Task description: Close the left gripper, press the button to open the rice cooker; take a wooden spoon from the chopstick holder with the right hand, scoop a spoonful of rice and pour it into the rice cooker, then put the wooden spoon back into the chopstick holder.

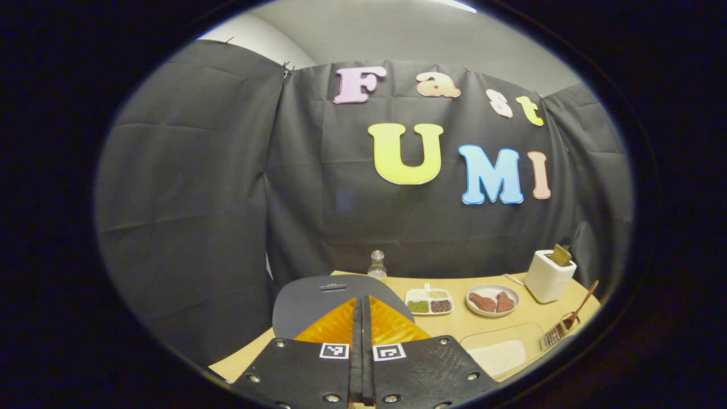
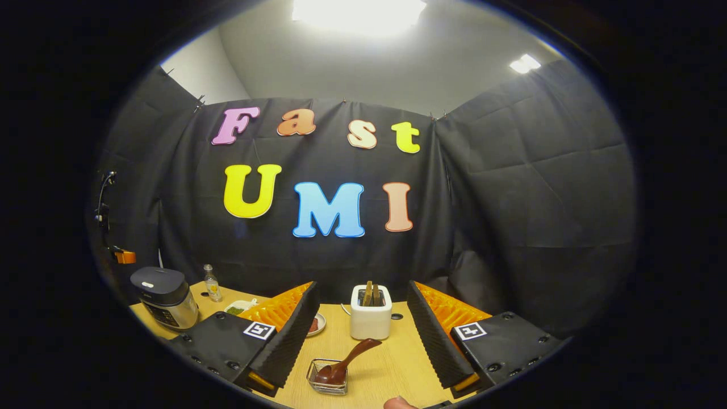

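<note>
The left gripper (image 1: 362, 341) has its jaws pressed together with nothing between them, and it points over the dark lid of the rice cooker (image 1: 335, 295), which sits just ahead of and below the fingertips in the left gripper view; the lid looks down, so the button press seems not yet done. In the right gripper view the same rice cooker (image 2: 162, 298) stands at the far left of the tabletop (image 2: 386, 363), well apart from the right gripper (image 2: 360, 341), whose jaws stand wide apart and empty. Straight ahead of them, low and between the two fingers, is the wire chopstick holder (image 2: 328, 378) with the wooden spoon (image 2: 346, 360) in it: bowl down in the basket, handle leaning up and away to the right, toward the white toaster (image 2: 370, 318) behind. The right gripper is plainly the nearer one to the spoon, and the handle's slant probably means the jaws must close across it near its raised end. From the left gripper view, the tray of white rice (image 1: 500, 355) lies to the right, just beside the chopstick holder (image 1: 559, 332).
</note>
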Demonstrator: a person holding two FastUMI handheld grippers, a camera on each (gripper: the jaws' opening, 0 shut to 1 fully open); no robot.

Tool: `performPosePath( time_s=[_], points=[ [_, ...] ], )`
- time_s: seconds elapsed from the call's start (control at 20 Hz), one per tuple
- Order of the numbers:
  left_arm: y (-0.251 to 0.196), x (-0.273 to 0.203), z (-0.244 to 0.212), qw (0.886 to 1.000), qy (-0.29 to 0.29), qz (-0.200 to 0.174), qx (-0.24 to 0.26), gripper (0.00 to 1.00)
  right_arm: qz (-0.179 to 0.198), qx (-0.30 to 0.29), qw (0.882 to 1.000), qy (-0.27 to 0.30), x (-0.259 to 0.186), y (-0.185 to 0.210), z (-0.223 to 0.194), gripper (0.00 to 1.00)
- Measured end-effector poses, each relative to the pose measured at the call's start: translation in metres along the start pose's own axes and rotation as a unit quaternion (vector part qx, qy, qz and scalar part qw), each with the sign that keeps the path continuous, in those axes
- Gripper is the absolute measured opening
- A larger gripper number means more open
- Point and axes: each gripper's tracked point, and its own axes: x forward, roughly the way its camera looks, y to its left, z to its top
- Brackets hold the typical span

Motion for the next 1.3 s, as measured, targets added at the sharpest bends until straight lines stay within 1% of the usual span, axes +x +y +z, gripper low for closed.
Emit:
performPosePath(
  time_s=[0.05, 0.2, 0.4, 0.45, 0.6, 0.65, 0.75, 0.8, 0.85, 0.9, 0.95, 1.0, 1.1, 1.2, 1.3],
  points=[
    [0.003, 0.008, -0.011, 1.000, 0.012, -0.001, -0.001, 0.00, -0.003, -0.003, 1.000, 0.001, 0.001, 0.003, 0.000, 0.99],
    [0.006, 0.029, -0.039, 0.999, 0.042, -0.002, -0.009, 0.01, -0.012, -0.013, 1.000, 0.005, 0.004, 0.010, 0.000, 0.97],
    [0.005, 0.039, -0.063, 0.998, 0.067, -0.012, -0.010, 0.00, -0.020, -0.013, 1.000, 0.014, 0.007, 0.015, -0.005, 0.97],
    [0.005, 0.039, -0.069, 0.997, 0.072, -0.013, -0.007, 0.01, -0.021, -0.011, 1.000, 0.017, 0.006, 0.016, -0.007, 0.99],
    [0.003, 0.046, -0.084, 0.996, 0.083, -0.014, -0.002, 0.01, -0.022, -0.007, 1.000, 0.017, 0.008, 0.019, -0.004, 0.97],
    [0.003, 0.047, -0.085, 0.997, 0.077, -0.013, -0.007, 0.01, -0.023, -0.010, 1.000, 0.015, 0.009, 0.018, -0.003, 0.97],
    [0.004, 0.044, -0.088, 0.997, 0.068, -0.012, -0.034, 0.02, -0.022, -0.016, 1.000, 0.015, 0.009, 0.019, -0.003, 0.99],
    [0.003, 0.044, -0.091, 0.997, 0.068, -0.015, -0.045, 0.05, -0.021, -0.018, 0.999, 0.016, 0.008, 0.019, -0.002, 0.97],
    [0.004, 0.043, -0.093, 0.996, 0.068, -0.018, -0.053, 0.05, -0.019, -0.018, 1.000, 0.017, 0.009, 0.020, -0.003, 0.99],
    [0.003, 0.041, -0.099, 0.995, 0.084, -0.024, -0.053, 0.02, -0.016, -0.016, 1.000, 0.018, 0.010, 0.023, -0.003, 0.98],
    [0.004, 0.044, -0.093, 0.996, 0.077, -0.026, -0.049, 0.00, -0.012, -0.016, 1.000, 0.017, 0.010, 0.025, -0.003, 0.97],
    [0.003, 0.044, -0.097, 0.995, 0.086, -0.026, -0.042, 0.02, -0.009, -0.018, 1.000, 0.015, 0.010, 0.027, -0.002, 0.99],
    [0.004, 0.044, -0.088, 0.997, 0.073, -0.022, -0.023, 0.02, -0.005, -0.020, 1.000, 0.009, 0.009, 0.028, 0.002, 0.97],
    [0.002, 0.039, -0.078, 0.998, 0.066, -0.017, -0.009, 0.02, -0.001, -0.017, 1.000, 0.004, 0.008, 0.031, 0.004, 0.99],
    [0.003, 0.037, -0.057, 0.999, 0.039, -0.014, 0.006, 0.02, 0.002, -0.013, 1.000, 0.004, 0.009, 0.030, 0.002, 0.97]
  ],
)
